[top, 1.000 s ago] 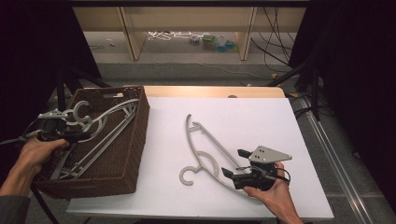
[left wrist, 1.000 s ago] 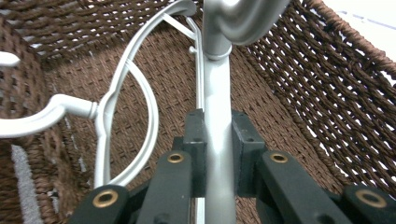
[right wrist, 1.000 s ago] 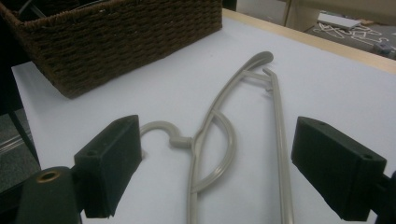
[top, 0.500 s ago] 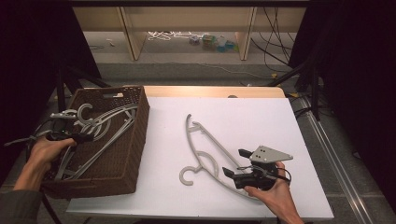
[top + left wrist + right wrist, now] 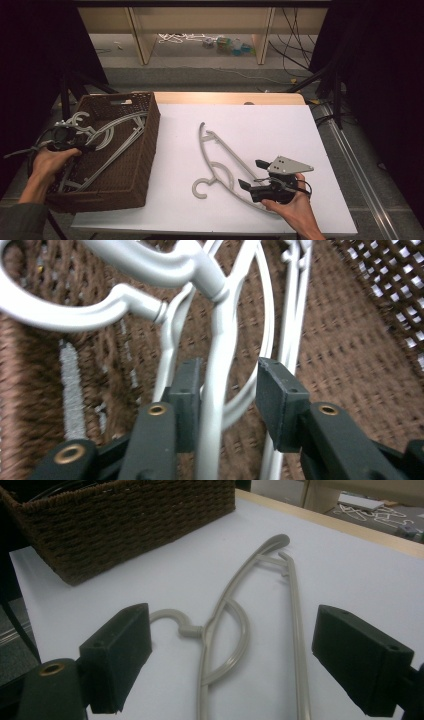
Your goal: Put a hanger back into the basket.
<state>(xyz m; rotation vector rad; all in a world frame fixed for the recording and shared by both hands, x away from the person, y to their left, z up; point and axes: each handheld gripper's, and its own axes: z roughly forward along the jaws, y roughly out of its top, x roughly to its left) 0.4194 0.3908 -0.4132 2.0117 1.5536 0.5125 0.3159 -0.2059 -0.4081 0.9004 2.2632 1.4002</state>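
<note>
Wicker basket (image 5: 135,165): brown woven box at the left of the high view, overhanging the white table's left edge; it holds several grey hangers lying crossed over one another.
Left hand (image 5: 47,162): at the far left edge of the high view, over the basket's outer rim. Against the earlier frames it sits slightly lower and nearer the bottom left corner.
Left gripper (image 5: 227,385): dark body in that hand, pointed into the basket. In the left gripper view the jaws stand narrowly apart, having just been opening.
Held-to-released hanger (image 5: 217,370): pale grey bar running upright between the jaws. It lies against the left pad, with a clear gap to the right pad, so no squeeze is on it. Its hook curves across the upper left of that view, above the brown weave.
White table (image 5: 260,120): centre of the high view, unchanged from the earlier frames.
Table hanger (image 5: 220,155): grey, flat on the white surface just right of centre, hook toward the bottom edge. Same place and angle as in both earlier frames.
Right gripper (image 5: 252,175): lower right of the high view, held level by the right hand (image 5: 292,207), tips at the hanger's lower arm. Position matches the earlier frames.
Right jaws: wide apart in the right gripper view, with the table hanger lying on the surface between and beyond them, gripped by neither pad.
</note>
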